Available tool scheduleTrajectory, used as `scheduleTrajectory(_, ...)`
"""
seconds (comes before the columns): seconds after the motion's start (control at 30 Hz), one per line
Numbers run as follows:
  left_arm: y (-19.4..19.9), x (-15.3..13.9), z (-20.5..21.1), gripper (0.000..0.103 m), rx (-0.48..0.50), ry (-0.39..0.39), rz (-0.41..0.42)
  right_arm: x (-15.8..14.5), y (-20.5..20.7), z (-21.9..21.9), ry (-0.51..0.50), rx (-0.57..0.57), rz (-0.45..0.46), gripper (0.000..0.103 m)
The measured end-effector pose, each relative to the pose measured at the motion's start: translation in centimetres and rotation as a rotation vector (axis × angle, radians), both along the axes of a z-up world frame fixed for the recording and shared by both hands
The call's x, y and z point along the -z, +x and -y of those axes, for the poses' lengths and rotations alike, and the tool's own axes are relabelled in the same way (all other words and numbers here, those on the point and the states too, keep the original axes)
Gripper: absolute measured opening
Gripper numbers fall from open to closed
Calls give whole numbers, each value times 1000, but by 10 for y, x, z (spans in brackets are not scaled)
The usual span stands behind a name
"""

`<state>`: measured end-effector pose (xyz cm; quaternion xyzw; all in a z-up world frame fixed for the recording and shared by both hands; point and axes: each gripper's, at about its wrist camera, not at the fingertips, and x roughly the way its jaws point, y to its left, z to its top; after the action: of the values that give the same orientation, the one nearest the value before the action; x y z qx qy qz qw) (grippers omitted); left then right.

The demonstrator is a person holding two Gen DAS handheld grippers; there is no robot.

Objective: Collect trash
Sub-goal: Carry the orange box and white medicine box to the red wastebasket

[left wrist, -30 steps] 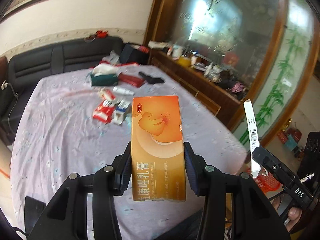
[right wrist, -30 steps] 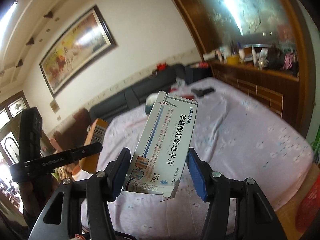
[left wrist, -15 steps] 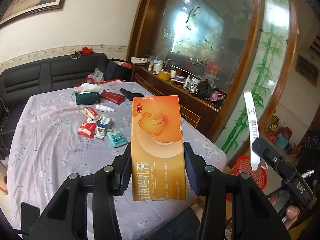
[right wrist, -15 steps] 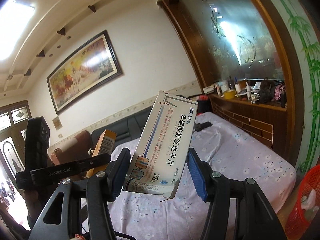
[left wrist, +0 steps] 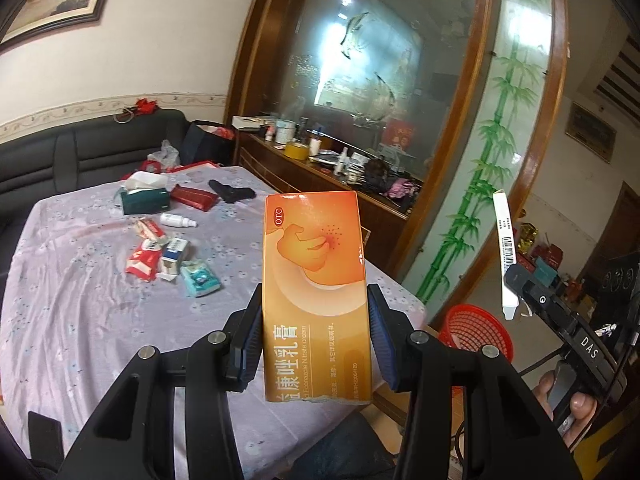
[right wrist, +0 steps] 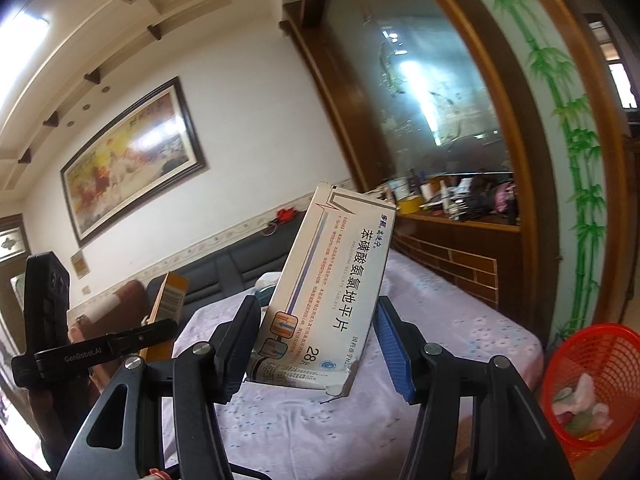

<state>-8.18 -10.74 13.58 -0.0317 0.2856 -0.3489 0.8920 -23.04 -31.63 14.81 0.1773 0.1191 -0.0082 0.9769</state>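
Observation:
My left gripper is shut on an orange medicine box and holds it upright above the near edge of the table. My right gripper is shut on a white medicine box, tilted, held in the air. The white box shows edge-on in the left wrist view, and the orange box shows at the left of the right wrist view. A red mesh basket with some trash in it stands on the floor past the table's corner; it also shows in the left wrist view.
The table has a lilac flowered cloth. On it lie red packets, a teal pack, a white bottle, a green tissue box, a red pouch and a black object. A wooden sideboard runs along the right.
Both grippers have drawn back and up from the table with their boxes still held. The red basket has come into view at the lower right of both views.

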Motion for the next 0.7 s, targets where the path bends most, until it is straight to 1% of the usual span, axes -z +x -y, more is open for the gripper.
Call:
scheduleTrajectory(0.13,-6,1,18,46,55,-3,-6,-1,-22,9,-6,50,13,61)
scheduleTrajectory(0.23,-13,2,38,46,107,3,0,0,-39,18,-4,98,21,61)
scheduleTrajectory(0.33,-18,4,59,46,167,-5,-11,0,-55,30,-1,150,18,61)
scheduleTrajectory(0.7,-42,9,153,46,384,6,-23,5,-114,80,12,324,3,62)
